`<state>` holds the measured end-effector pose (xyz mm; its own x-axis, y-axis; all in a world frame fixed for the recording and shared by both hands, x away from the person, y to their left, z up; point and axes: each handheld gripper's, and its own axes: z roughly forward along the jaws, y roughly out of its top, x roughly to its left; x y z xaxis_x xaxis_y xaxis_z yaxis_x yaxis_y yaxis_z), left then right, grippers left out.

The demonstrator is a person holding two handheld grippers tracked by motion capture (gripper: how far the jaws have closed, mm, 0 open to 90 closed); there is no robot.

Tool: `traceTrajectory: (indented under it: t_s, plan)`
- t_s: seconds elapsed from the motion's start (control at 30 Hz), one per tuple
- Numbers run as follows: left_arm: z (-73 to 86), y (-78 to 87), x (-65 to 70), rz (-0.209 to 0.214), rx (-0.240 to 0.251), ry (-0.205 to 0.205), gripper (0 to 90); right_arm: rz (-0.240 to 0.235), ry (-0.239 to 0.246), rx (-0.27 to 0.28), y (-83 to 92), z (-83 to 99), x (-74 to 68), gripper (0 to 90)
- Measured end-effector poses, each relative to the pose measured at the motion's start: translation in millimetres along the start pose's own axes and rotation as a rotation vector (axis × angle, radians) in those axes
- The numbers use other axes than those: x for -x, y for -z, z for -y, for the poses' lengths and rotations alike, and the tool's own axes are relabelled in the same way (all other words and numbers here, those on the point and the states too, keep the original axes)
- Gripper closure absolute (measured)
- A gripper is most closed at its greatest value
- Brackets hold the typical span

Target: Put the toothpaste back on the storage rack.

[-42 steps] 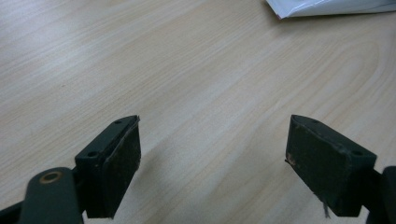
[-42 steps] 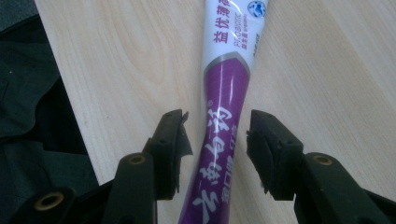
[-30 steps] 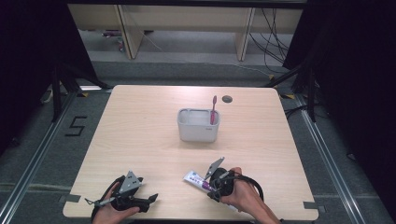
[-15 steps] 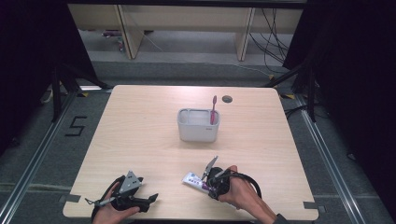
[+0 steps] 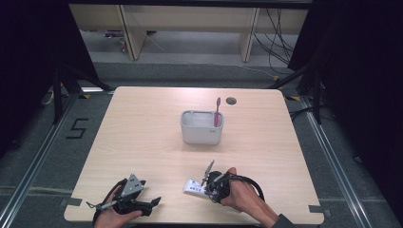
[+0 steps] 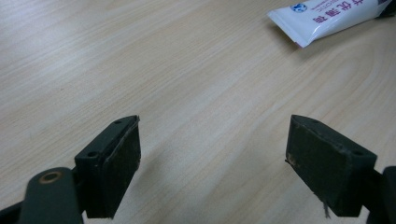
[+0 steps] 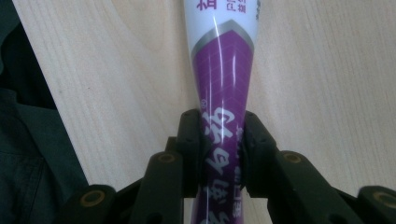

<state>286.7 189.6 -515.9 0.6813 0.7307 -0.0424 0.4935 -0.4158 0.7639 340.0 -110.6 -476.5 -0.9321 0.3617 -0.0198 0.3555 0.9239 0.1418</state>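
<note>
A white and purple toothpaste tube (image 5: 194,187) lies flat near the table's front edge, right of centre. My right gripper (image 5: 208,189) reaches it from the right. In the right gripper view the pads (image 7: 192,140) press on both sides of the tube's purple part (image 7: 222,79). These jaws have just been closing with the tube between them. My left gripper (image 5: 153,203) rests at the front left, open, with nothing between its fingers (image 6: 112,163). The tube's white end (image 6: 327,14) lies well beyond it.
A white rectangular holder (image 5: 202,133) stands in the middle of the wooden table (image 5: 142,133) with a red toothbrush (image 5: 217,111) upright in its right side. A round cable hole (image 5: 231,100) sits near the far edge. The person's dark sleeve (image 7: 28,140) is beside the tube.
The right gripper has shifted slightly left along the tube and its jaws have drawn in onto it. The left gripper has stayed where it was.
</note>
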Motion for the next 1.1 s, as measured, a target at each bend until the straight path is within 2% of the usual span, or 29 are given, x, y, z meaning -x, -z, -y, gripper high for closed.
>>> traceTrajectory:
  t_s: [0.1, 0.2, 0.23, 0.27, 0.4, 0.5, 0.53, 0.57, 0.6, 0.63, 0.7, 0.83, 0.93, 1.0, 1.03, 1.07, 1.1]
  plan:
    - [-0.6, -0.7, 0.1, 0.003, 0.002, 0.002, 17.4, 0.003, 0.013, 0.001, 0.1, 0.3, -0.1, 74.2]
    - [-0.5, 0.6, -0.3, -0.005, -0.013, -0.016, 17.4, 0.019, 0.030, -0.004, 0.3, -0.3, -1.6, 74.9]
    - [-0.8, 0.5, -0.3, -0.005, -0.009, -0.008, 17.4, 0.023, 0.050, -0.009, 0.5, -1.1, -2.1, 75.1]
    - [-0.7, -0.1, 0.2, -0.001, 0.001, 0.005, 17.4, 0.032, 0.034, -0.017, 1.2, -1.5, -4.5, 75.2]
    - [-0.5, 0.9, -0.8, -0.003, -0.006, -0.007, 17.4, 0.037, 0.071, -0.011, 1.0, -1.5, -3.2, 75.8]
    - [-0.5, 0.6, -0.5, 0.000, -0.006, -0.005, 17.4, 0.036, 0.046, -0.007, 2.2, -0.4, -5.3, 76.0]
    - [-0.3, 0.8, -0.6, -0.001, -0.007, -0.010, 17.4, 0.036, 0.086, 0.012, 1.3, 0.5, -1.7, 76.0]
    - [-0.4, 1.2, -0.5, 0.001, -0.006, -0.009, 17.4, 0.040, 0.051, 0.009, 2.6, 1.0, -3.7, 76.1]
    - [-0.9, 1.0, -0.8, -0.003, -0.005, -0.005, 17.4, 0.041, 0.045, 0.015, 4.2, 1.4, -4.0, 76.1]
    - [-0.9, 0.4, -0.7, 0.000, 0.001, 0.000, 17.4, 0.039, 0.056, 0.034, 5.8, 2.1, -2.4, 76.1]
    - [-0.4, 0.8, -0.6, -0.001, -0.006, -0.006, 17.4, 0.037, 0.022, 0.066, 10.5, 3.8, -2.0, 76.1]
    - [-0.8, 0.6, -0.9, -0.001, -0.003, -0.004, 17.4, 0.021, 0.018, 0.129, 20.5, 6.4, 6.1, 76.2]
    - [-0.8, 1.0, -1.0, -0.001, 0.001, -0.004, 17.4, 0.037, 0.000, 0.175, 26.4, 8.6, 11.2, 76.1]
    - [-0.9, 0.5, -1.1, -0.001, 0.001, 0.000, 17.4, 0.019, 0.005, 0.216, 29.3, 9.4, 15.5, 76.2]
    - [-0.7, 0.6, -1.0, -0.001, -0.002, -0.002, 17.4, 0.010, -0.016, 0.221, 31.8, 9.9, 17.1, 76.1]
    - [-0.5, 0.9, -0.8, -0.006, -0.003, -0.005, 17.4, 0.015, -0.009, 0.242, 31.9, 10.1, 19.1, 76.2]
    - [-0.7, 0.8, -1.1, -0.004, -0.002, -0.006, 17.4, 0.014, -0.023, 0.249, 34.0, 10.4, 20.3, 76.1]
